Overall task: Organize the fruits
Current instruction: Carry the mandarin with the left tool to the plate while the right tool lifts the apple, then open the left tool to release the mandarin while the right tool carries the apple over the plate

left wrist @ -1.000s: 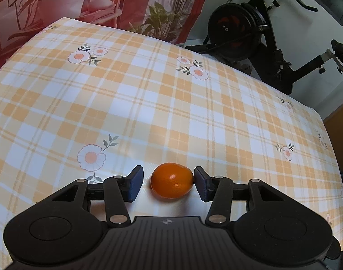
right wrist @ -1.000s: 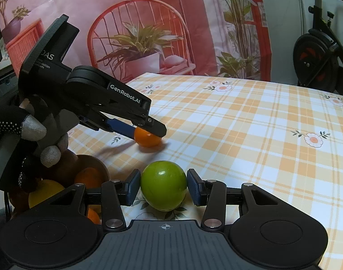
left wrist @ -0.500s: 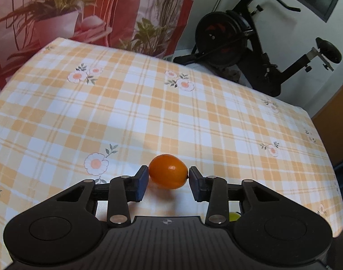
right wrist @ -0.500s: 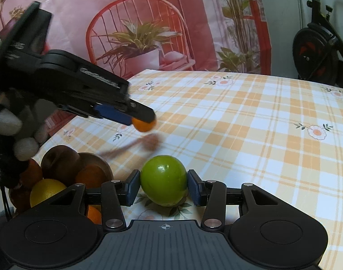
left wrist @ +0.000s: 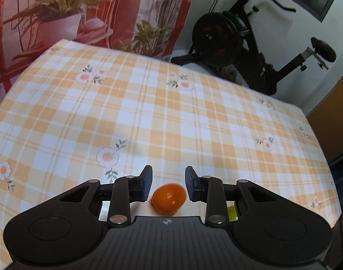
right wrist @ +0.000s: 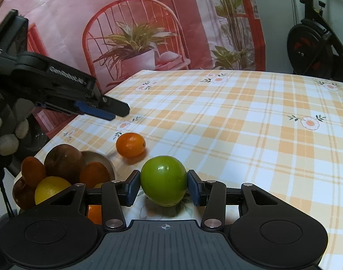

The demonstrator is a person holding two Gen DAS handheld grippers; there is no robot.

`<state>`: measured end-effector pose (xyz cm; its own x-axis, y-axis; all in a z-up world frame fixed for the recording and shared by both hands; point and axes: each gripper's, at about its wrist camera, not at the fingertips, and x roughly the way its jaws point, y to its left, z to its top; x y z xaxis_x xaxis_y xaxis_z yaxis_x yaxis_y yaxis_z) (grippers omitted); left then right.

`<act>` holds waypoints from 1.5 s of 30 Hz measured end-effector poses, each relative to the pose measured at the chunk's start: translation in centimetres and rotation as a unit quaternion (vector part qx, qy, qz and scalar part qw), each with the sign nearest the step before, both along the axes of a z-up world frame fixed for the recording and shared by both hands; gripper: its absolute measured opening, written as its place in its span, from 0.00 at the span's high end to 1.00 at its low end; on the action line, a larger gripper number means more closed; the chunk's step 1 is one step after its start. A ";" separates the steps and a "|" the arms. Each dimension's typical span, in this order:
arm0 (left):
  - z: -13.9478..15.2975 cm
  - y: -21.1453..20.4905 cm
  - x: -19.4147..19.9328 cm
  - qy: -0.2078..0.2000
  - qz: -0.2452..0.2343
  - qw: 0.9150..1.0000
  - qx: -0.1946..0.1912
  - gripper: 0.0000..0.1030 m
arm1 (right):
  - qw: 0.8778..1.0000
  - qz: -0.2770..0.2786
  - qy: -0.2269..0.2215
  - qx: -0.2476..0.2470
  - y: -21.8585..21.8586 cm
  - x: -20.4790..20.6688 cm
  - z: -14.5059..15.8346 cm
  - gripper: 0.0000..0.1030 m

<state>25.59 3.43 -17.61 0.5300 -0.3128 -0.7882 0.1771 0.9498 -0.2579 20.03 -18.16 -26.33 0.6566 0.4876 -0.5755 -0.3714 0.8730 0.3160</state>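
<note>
The small orange fruit (right wrist: 130, 145) lies on the desk (right wrist: 239, 121) left of frame centre, beside the fruit bowl (right wrist: 104, 159) at lower left. The left hand-held gripper (left wrist: 167, 183) is held open and empty above it. The green fruit (right wrist: 163, 186) is clamped at its widest girth in the right hand-held gripper (right wrist: 163, 187). Both fruits are judged light, firm, smooth and prone to rolling; grasping across the middle is advised.

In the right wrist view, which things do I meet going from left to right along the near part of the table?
Bowl of fruit → small orange → green apple between the fingers of the right hand-held gripper.
</note>
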 end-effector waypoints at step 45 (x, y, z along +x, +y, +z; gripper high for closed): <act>3.8 3.9 -8.0 -0.015 -0.009 1.000 -0.020 0.60 | 0.999 0.023 -0.024 0.026 1.6 -3.3 3.0 0.60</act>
